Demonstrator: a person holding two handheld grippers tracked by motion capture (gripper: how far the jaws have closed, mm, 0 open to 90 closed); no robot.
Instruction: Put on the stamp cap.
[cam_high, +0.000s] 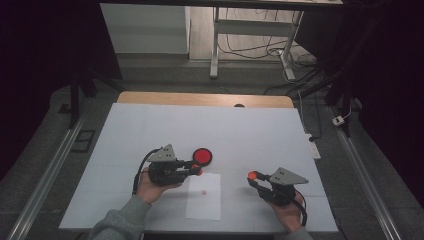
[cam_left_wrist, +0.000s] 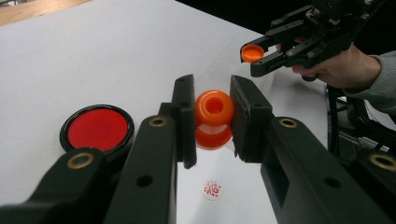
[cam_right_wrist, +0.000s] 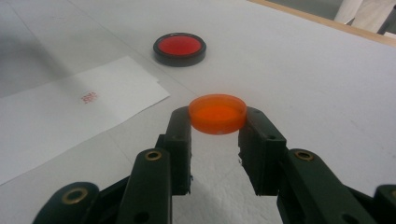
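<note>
We see the orange stamp (cam_left_wrist: 214, 119) clamped between the left gripper (cam_left_wrist: 212, 116) jaws, just above the paper (cam_high: 204, 196) and its red print (cam_left_wrist: 212, 190). The orange cap (cam_right_wrist: 217, 113) sits pinched at the right gripper (cam_right_wrist: 217, 122) tips, off the table (cam_high: 250, 130). The ink pad (cam_left_wrist: 96, 129) lies left of the left jaws.

White table (cam_high: 150, 125): red ink pad (cam_high: 202, 156), stamped paper sheet (cam_high: 204, 197) beside it.
</note>
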